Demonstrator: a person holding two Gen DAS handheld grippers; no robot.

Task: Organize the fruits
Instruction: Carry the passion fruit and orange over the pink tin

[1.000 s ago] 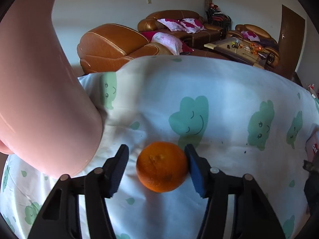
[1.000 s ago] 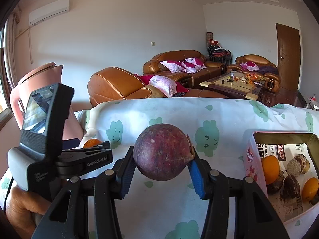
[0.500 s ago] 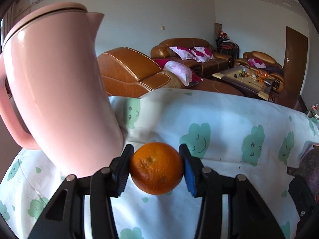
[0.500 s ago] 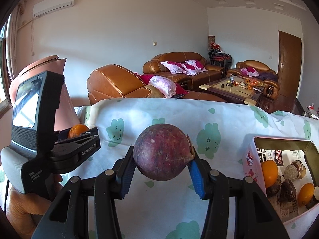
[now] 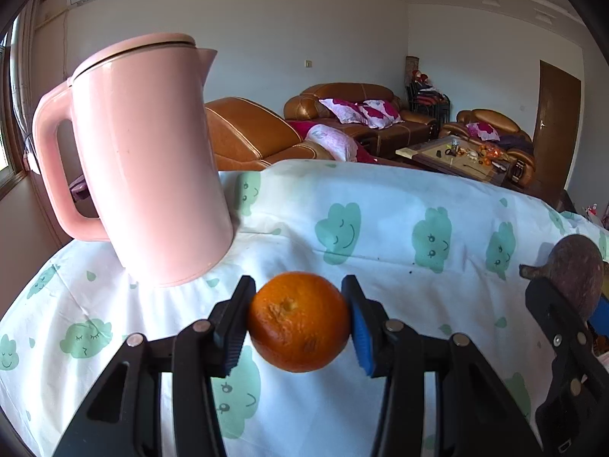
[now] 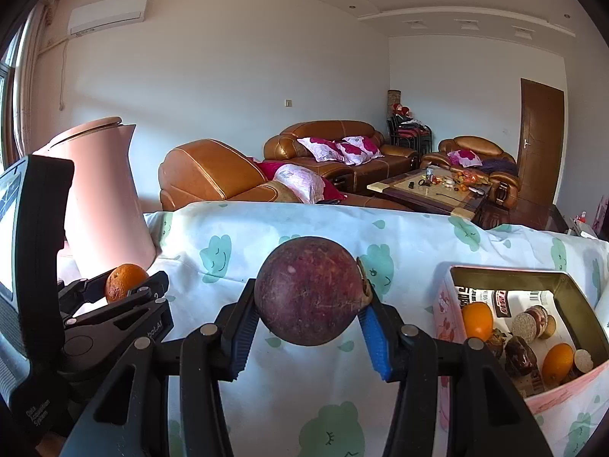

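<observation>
Orange [image 5: 299,320] between left fingers [image 5: 233,323], lifted

Home living room, pretty clearly: brown leather sofas [image 6: 323,148] with floral pillows [image 6: 338,149], cluttered coffee table [image 6: 430,188], wall AC unit [image 6: 107,13], wooden door [image 6: 540,141], cloud-print cloth [image 6: 304,228] over table.

The left gripper [image 5: 298,321] now clamps the orange [image 5: 298,321] between its fingers and holds it above the cloth, no longer resting there. The pink kettle [image 5: 152,160] now appears whole, beyond the left finger.
</observation>
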